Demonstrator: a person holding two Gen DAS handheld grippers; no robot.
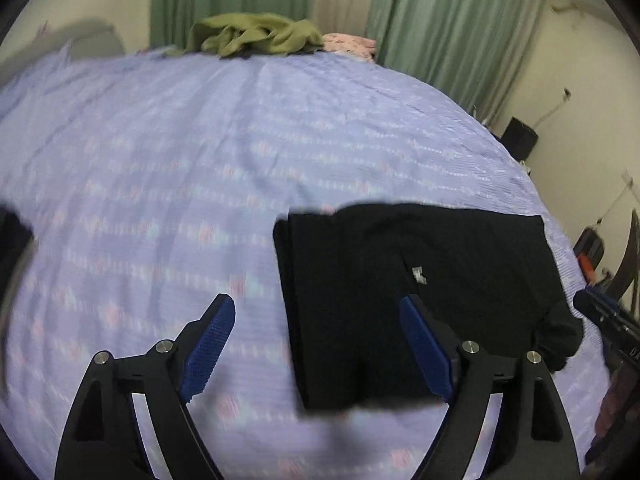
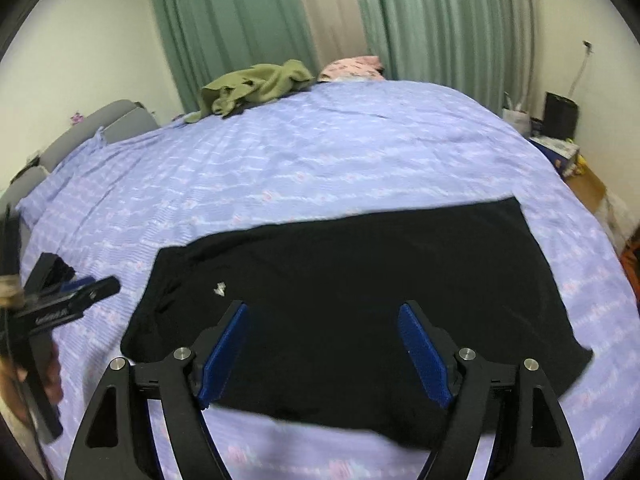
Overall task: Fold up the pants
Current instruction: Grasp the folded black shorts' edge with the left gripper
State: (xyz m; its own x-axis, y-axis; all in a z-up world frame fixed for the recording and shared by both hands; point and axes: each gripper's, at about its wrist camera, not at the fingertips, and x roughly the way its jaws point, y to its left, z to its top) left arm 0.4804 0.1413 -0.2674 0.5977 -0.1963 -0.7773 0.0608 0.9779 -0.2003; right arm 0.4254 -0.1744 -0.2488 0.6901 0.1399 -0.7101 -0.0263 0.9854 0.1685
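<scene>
Left wrist view smeared by motion blur: bedsheet [image 1: 160, 184] pattern unreadable. Small white tag [image 1: 419, 274] on black pants [image 1: 400, 280] too blurred to read. Dark shape [image 1: 12, 248] at left edge cut off, unidentifiable. Near edge of pants [image 2: 340, 300] partly hidden behind right tongs [image 2: 324, 354]. Left tongs [image 2: 80, 292] cropped by frame edge, jaw state unclear from there.

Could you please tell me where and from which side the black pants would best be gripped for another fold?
The black pants lie flat on the purple bedspread, already folded into a block. I would probably pinch the left short edge, coming in low from the left with the open left gripper, since that straight, stacked edge is exposed and nearest to it.
</scene>
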